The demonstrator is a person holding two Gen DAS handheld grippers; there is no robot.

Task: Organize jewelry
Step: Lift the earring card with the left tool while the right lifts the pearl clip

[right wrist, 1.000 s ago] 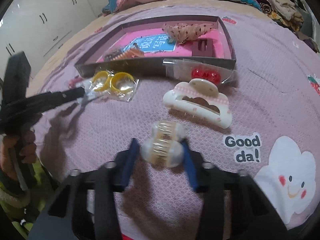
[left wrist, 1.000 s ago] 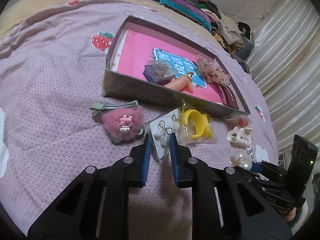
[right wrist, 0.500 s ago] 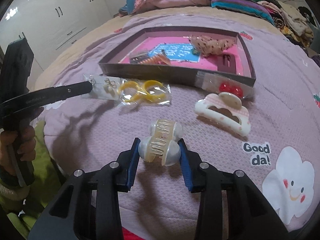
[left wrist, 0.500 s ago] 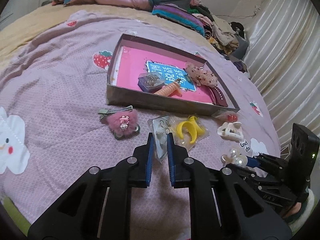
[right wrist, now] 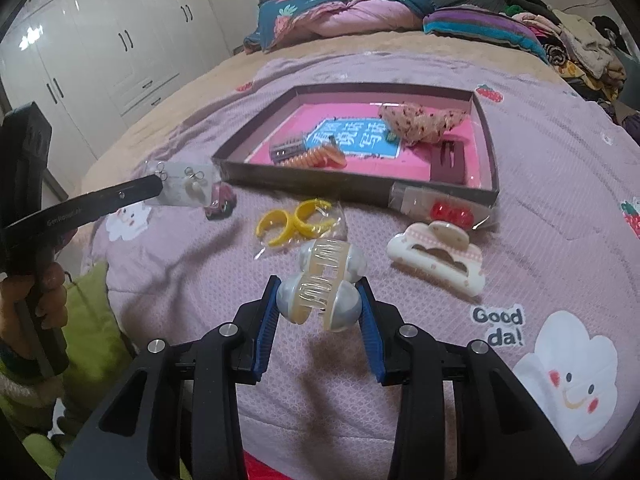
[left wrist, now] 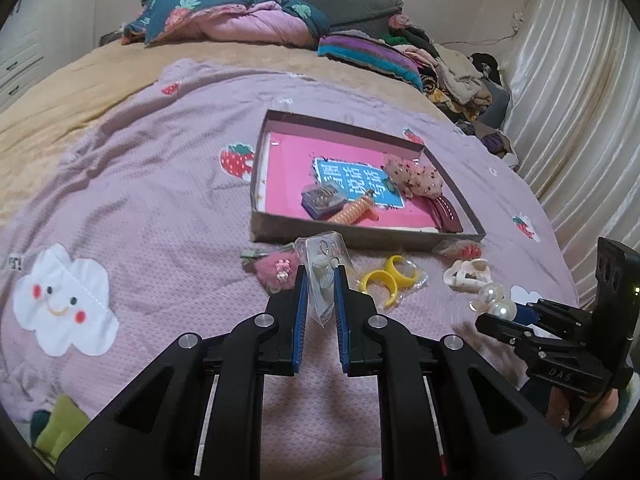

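My left gripper (left wrist: 320, 274) is shut on a clear packet of pearl earrings (left wrist: 323, 268), lifted off the purple bedspread; the same packet (right wrist: 186, 186) shows in the right wrist view at the tip of the left gripper (right wrist: 158, 184). My right gripper (right wrist: 318, 284) is shut on a pearl hair claw (right wrist: 322, 284), also held above the bed; it appears as a pearl claw (left wrist: 494, 300) in the left wrist view. Ahead lies a shallow box with a pink floor (left wrist: 280, 168) (right wrist: 490, 152), holding a hair tie, a coil, a comb and a small case.
On the bedspread before the box lie yellow cuffs in a bag (right wrist: 296, 220), a cream cloud claw clip (right wrist: 438, 256), a red bead packet (right wrist: 448, 210) and a pink fluffy clip (left wrist: 276, 270). Folded bedding and clothes pile up at the far end; curtains hang on the right.
Both grippers rose from the bedspread with their items. The earring packet came up off the bed in the left jaws, and the pearl claw lifted clear in the right.
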